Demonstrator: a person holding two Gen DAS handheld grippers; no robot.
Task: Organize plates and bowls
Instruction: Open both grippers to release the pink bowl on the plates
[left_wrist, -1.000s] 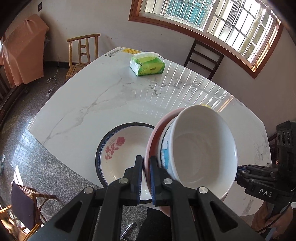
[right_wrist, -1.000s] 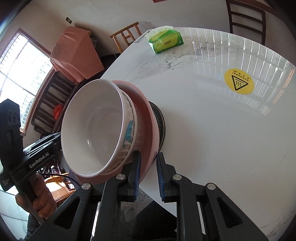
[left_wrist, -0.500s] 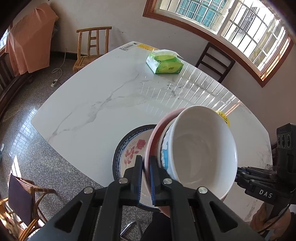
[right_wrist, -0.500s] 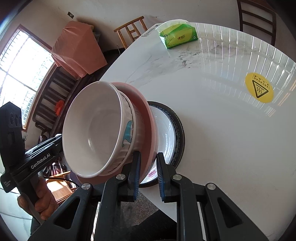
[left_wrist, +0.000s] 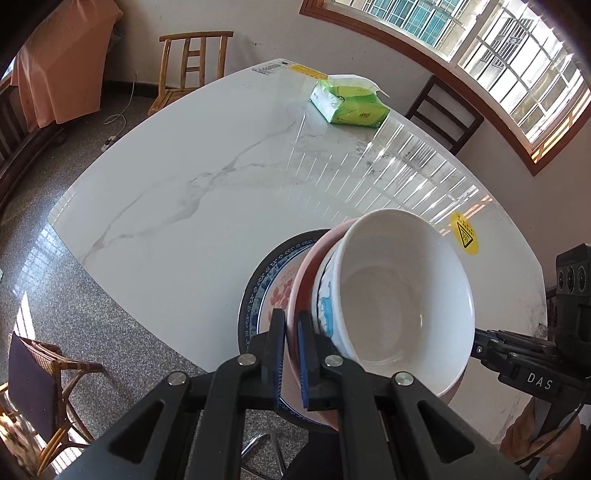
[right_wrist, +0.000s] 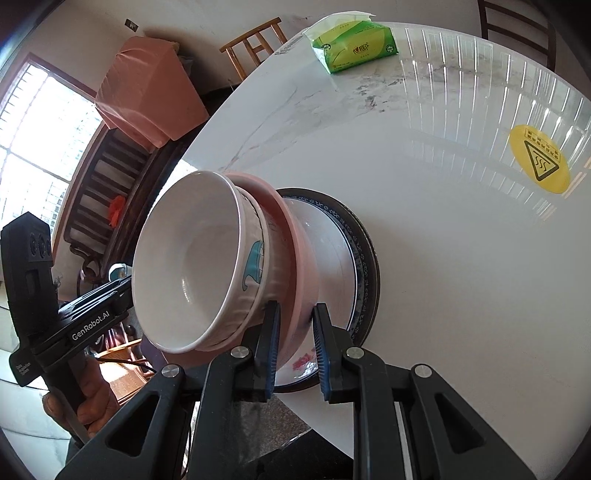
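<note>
Two grippers, left and right, each clamp the pink plate rim, now lower and directly over the floral plate, formerly off to one side. White bowl, blue motif, sits in the pink plate. Beyond, marble table, tissue pack.

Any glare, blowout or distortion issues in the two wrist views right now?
Left wrist: window-grille glare streaks the marble table near the tissue pack; fisheye bows the table edges; bowl sharp. Right wrist: window at left blown out to white; same streaks near the yellow sticker; dark vignette in the corners.
</note>
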